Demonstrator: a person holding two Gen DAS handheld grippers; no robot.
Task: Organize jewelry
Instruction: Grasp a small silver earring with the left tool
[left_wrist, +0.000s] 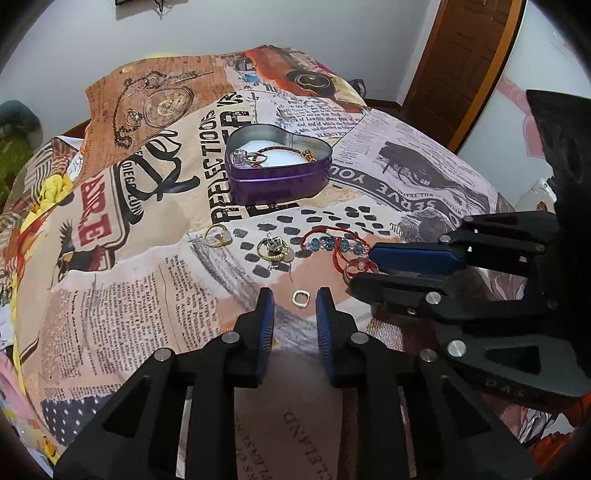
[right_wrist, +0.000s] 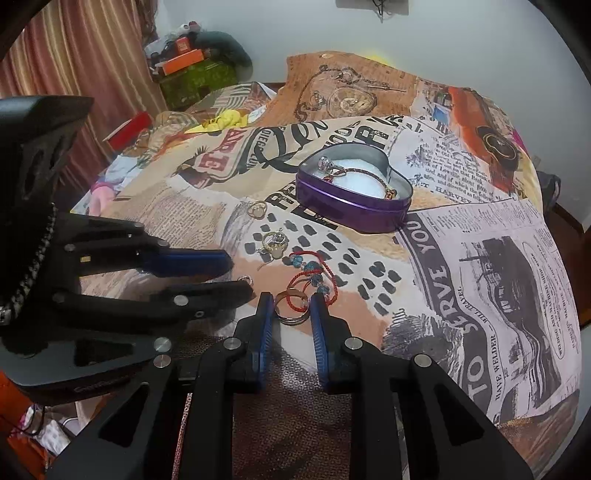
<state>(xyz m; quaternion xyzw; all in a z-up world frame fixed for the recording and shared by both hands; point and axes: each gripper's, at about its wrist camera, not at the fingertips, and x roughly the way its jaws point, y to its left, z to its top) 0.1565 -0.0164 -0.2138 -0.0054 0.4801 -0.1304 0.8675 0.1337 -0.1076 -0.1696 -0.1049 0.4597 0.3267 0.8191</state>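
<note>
Right wrist view: the right gripper (right_wrist: 291, 310), jaws narrow, brackets a ring (right_wrist: 291, 314) (red cord (right_wrist: 295, 306) through it). Closing could snag the cord. The left gripper (left_wrist: 294, 297) is narrow, empty.

Glossy purple metal heart tin (left_wrist: 277, 173) with bare silvery inside sits on matt printed cloth (left_wrist: 147, 280).

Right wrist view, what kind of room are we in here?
Most likely a bedroom at home. The jewelry and heart tin lie on a rumpled newspaper-print bedspread; a curtain hangs on the left, with clutter piled against the wall beyond.
</note>
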